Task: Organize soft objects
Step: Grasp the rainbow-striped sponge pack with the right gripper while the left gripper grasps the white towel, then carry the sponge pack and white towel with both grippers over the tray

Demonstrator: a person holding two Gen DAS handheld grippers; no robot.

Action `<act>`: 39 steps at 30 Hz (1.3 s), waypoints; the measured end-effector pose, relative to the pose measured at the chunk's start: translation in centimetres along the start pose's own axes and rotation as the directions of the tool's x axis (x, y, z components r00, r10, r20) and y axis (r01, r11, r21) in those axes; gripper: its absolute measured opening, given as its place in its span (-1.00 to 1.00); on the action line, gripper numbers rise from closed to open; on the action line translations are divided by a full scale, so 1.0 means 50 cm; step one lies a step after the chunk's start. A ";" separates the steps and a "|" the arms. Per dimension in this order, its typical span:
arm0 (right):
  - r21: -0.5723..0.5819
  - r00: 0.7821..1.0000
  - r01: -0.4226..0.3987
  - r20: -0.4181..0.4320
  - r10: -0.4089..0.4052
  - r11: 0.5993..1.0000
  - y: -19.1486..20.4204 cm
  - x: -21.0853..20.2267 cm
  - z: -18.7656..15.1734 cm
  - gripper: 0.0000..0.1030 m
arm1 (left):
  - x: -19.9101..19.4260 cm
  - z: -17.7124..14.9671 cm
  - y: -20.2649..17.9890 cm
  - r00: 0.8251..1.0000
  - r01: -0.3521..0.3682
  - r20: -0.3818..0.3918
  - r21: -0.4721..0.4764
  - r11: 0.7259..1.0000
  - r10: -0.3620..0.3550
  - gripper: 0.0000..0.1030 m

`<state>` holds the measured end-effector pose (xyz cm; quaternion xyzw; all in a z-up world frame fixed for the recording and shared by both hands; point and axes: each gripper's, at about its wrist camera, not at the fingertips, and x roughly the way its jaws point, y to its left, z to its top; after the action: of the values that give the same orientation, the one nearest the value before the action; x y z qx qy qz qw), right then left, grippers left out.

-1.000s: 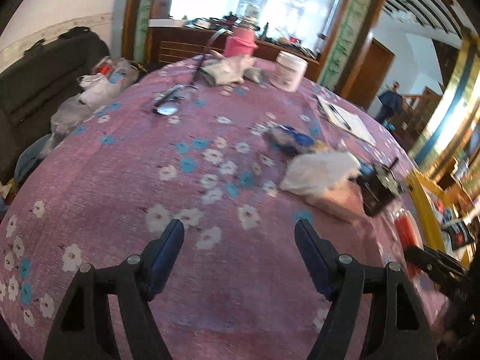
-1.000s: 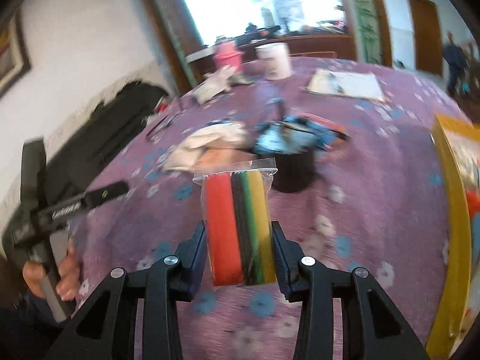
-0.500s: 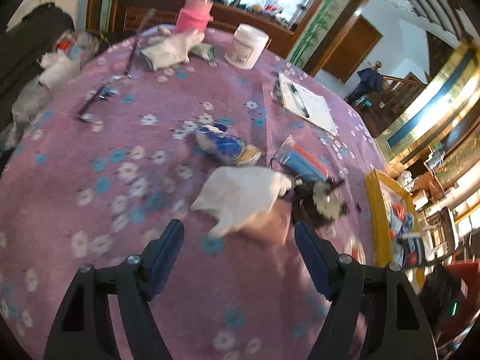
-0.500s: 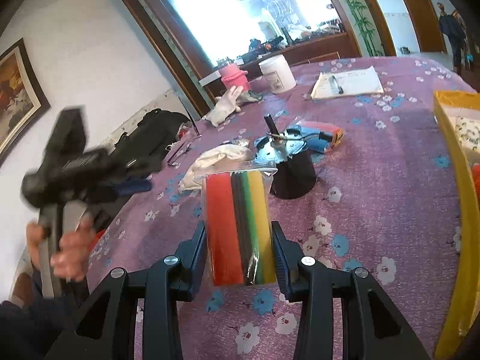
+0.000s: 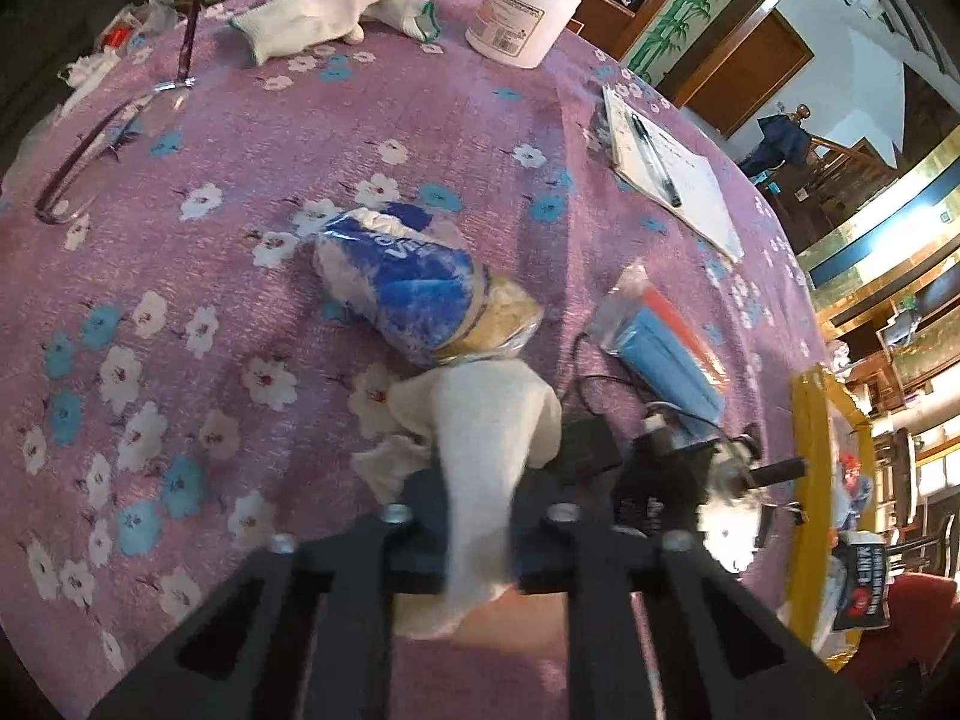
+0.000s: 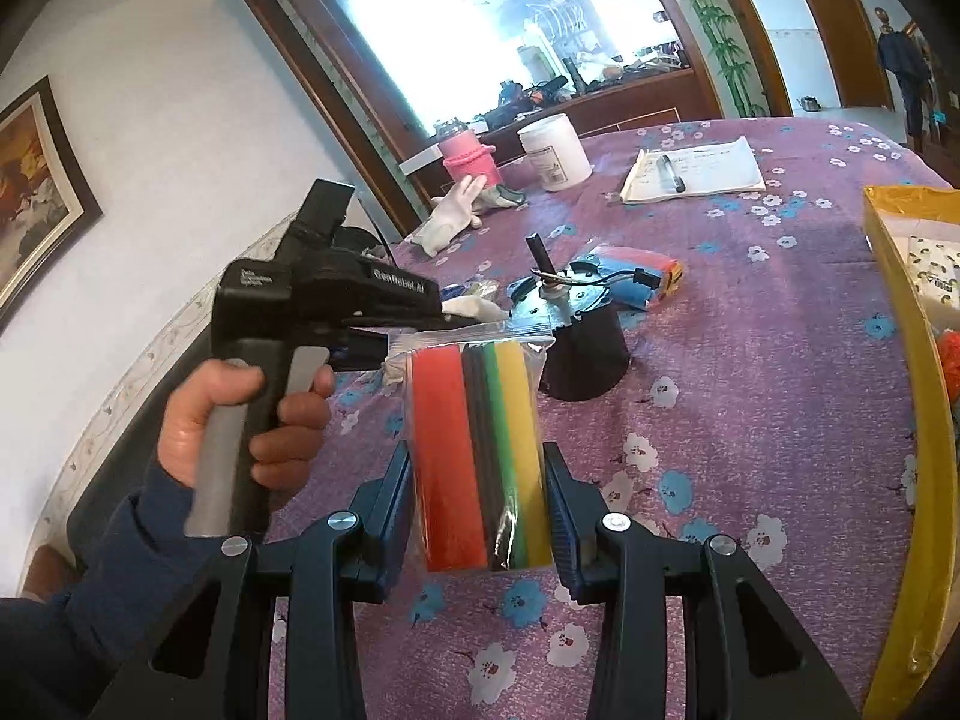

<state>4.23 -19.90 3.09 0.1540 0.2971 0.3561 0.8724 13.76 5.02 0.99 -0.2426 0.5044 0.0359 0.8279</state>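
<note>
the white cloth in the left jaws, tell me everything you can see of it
The white cloth is a soft, off-white, crumpled piece of fabric, bunched rather than folded. The left gripper has just closed its jaws on its middle, so it is pinched into a narrow waist between them. Its upper part fans out wide on the purple flowered tablecloth, touching the blue and white plastic packet beyond it. A lower tail hangs out below the jaws, blurred.

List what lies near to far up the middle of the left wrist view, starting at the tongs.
Left tongs shut on the white cloth → blue-and-white plastic packet → white glove at the table's far edge.
</note>
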 end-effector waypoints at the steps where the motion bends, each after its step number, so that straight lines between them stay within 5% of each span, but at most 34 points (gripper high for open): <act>1: 0.001 1.000 -0.001 -0.001 0.001 1.000 0.000 0.000 0.000 -0.16 | -0.004 -0.002 0.007 1.000 0.026 -0.001 -0.008 1.000 -0.026 -0.82; 10: 0.006 1.000 0.006 -0.001 -0.006 1.000 -0.002 0.003 0.000 -0.16 | -0.106 -0.072 0.001 0.994 0.054 0.093 0.088 0.995 -0.062 -0.82; 19: 0.009 1.000 0.020 0.006 -0.020 1.000 -0.003 -0.002 0.000 -0.16 | -0.144 -0.228 -0.057 0.978 -0.066 0.210 0.275 0.959 0.007 -0.82; 26: 0.016 0.999 0.042 0.017 -0.042 0.999 -0.006 -0.007 0.000 -0.16 | -0.127 -0.259 -0.084 0.956 -0.169 0.282 0.309 0.936 0.080 -0.82; 39: 0.034 0.993 0.113 0.038 -0.114 0.993 -0.007 -0.055 -0.022 -0.16 | -0.150 -0.309 -0.135 0.929 -0.216 0.365 0.378 0.900 0.070 -0.82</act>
<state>2.16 -22.05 3.16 0.1578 0.2937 0.2981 0.8944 -0.51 -6.31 4.10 -0.0149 0.3655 0.0321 0.9301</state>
